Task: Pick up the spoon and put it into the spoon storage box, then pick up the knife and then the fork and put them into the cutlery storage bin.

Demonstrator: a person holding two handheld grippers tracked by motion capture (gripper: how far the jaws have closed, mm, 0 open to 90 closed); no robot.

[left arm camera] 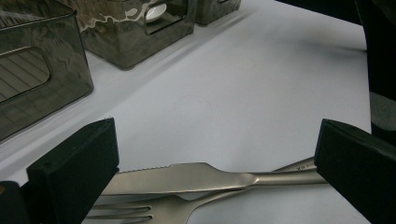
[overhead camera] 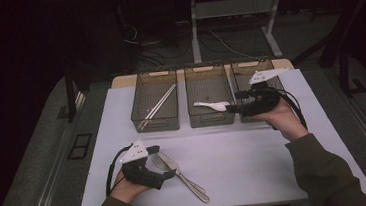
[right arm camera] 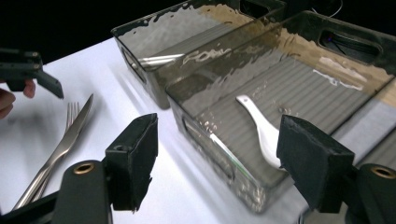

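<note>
Jaws stand wide apart on both grippers. Left gripper (overhead camera: 169, 173) straddles the knife (left arm camera: 187, 177) and fork (left arm camera: 140, 211) lying crossed on the near table (overhead camera: 256, 162). Right gripper (overhead camera: 232, 108) hovers over the middle bin (right arm camera: 299, 60), above the white spoon (right arm camera: 261, 128).

Stamp on knife (left arm camera: 205, 175) handle, perhaps lettering; too small, unreadable.

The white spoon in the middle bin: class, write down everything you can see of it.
The white spoon looks like glossy ceramic, a soup-spoon shape with a short, thick handle and a deep bowl. It lies flat on the ribbed floor of the middle smoky see-through bin, alone there. The right claw is open at the bin's near right corner, and nothing grips the spoon.
</note>
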